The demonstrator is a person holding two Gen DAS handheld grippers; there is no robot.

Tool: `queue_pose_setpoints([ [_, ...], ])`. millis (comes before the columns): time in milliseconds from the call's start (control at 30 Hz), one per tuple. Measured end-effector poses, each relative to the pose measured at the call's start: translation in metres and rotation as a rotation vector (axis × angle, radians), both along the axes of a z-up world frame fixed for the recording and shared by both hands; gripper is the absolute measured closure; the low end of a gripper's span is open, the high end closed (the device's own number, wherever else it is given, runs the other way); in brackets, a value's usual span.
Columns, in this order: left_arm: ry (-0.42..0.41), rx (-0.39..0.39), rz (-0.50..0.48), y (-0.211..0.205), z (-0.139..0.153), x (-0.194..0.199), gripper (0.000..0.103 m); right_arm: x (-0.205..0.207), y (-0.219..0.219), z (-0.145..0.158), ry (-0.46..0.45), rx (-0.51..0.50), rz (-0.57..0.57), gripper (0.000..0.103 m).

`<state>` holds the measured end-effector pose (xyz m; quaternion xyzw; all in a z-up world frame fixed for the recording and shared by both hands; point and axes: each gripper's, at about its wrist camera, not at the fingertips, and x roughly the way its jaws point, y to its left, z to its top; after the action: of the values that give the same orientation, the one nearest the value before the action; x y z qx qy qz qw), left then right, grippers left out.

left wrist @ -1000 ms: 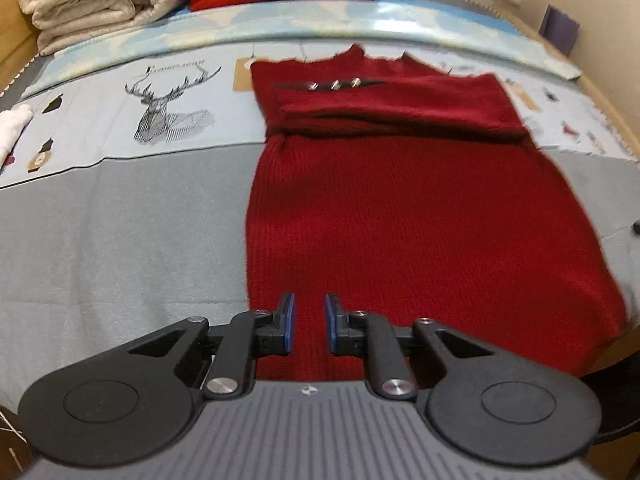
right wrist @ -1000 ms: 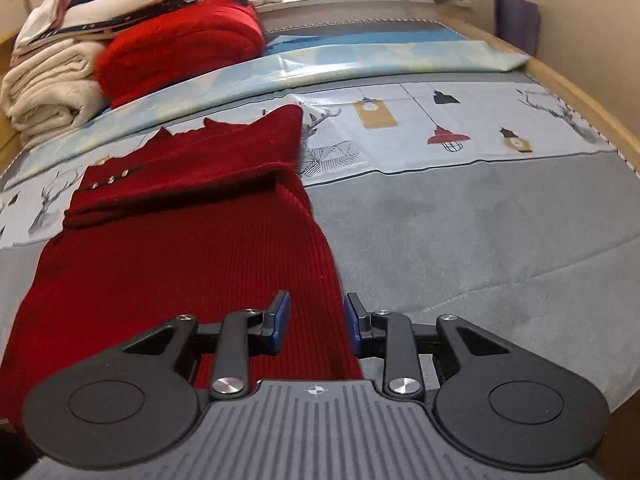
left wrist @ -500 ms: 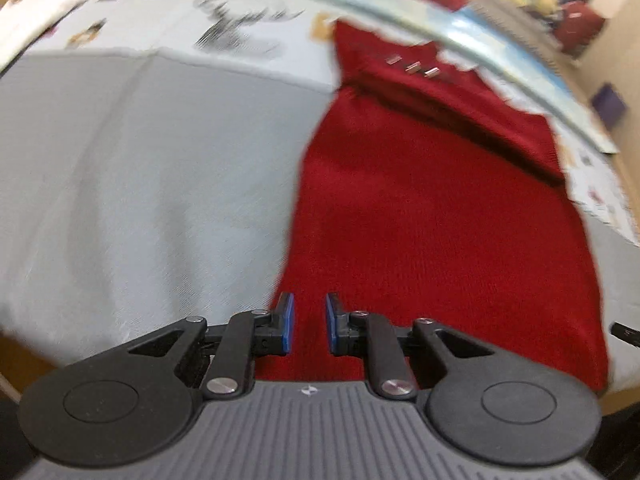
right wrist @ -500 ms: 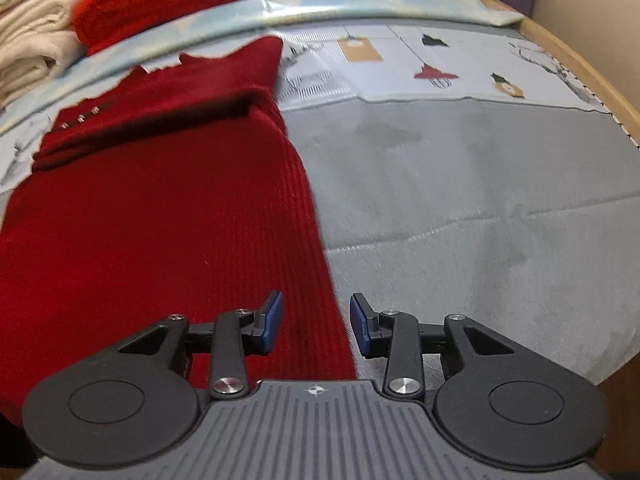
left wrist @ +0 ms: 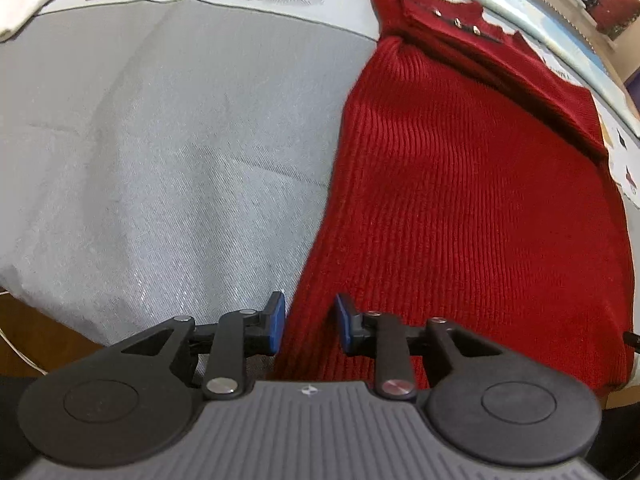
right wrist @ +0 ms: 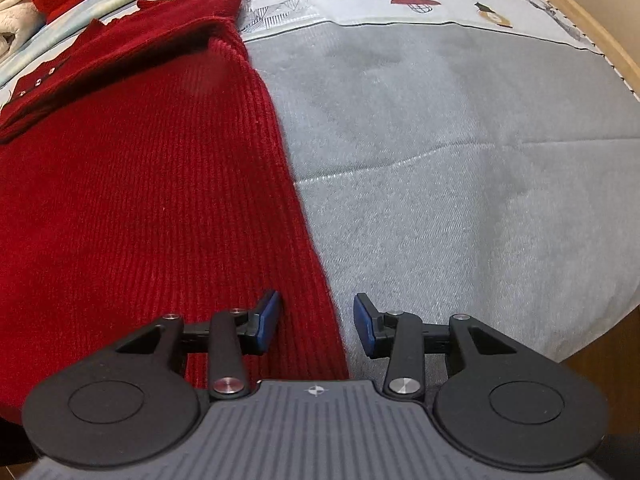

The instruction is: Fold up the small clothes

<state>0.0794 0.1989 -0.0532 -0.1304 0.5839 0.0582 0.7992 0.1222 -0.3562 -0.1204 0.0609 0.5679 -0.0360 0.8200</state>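
item: red knit garment [left wrist: 472,208], flat on the grey bed cover [left wrist: 168,152], top part already folded down. my left tool [left wrist: 310,322] opening over its near left corner, nothing pinched; my right tool [right wrist: 316,322] opening astride the near right edge, nothing pinched. risks: pads catch the cover along with the knit; uneven corner grips skew the fold; thick rib slips free.

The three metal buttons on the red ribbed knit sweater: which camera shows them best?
The left wrist view: the three metal buttons sit on the folded top of the red ribbed knit sweater, fairly sharp and distinct. The right wrist view shows them only small and distorted at its left edge.
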Motion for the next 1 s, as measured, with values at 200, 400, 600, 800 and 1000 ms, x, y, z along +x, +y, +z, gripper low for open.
queue_pose_setpoints([
  [200,0.008,0.023,-0.08,-0.014,-0.001,-0.002,0.07,-0.01,0.003,0.001,0.041,0.081,-0.004,0.06],
  [400,-0.058,0.008,-0.074,-0.01,0.01,-0.007,0.089,-0.013,0.003,0.008,0.001,0.069,-0.038,0.091],
  [600,-0.075,-0.048,-0.094,-0.013,0.014,-0.007,0.073,-0.016,-0.002,0.015,-0.045,0.089,-0.059,0.091],
  [800,-0.001,0.039,-0.098,-0.017,0.001,-0.001,0.062,-0.013,0.017,0.007,0.006,0.026,0.045,0.075],
  [1000,0.013,0.038,-0.062,-0.009,-0.001,-0.003,0.063,-0.009,0.015,0.003,0.028,0.028,0.029,0.071],
])
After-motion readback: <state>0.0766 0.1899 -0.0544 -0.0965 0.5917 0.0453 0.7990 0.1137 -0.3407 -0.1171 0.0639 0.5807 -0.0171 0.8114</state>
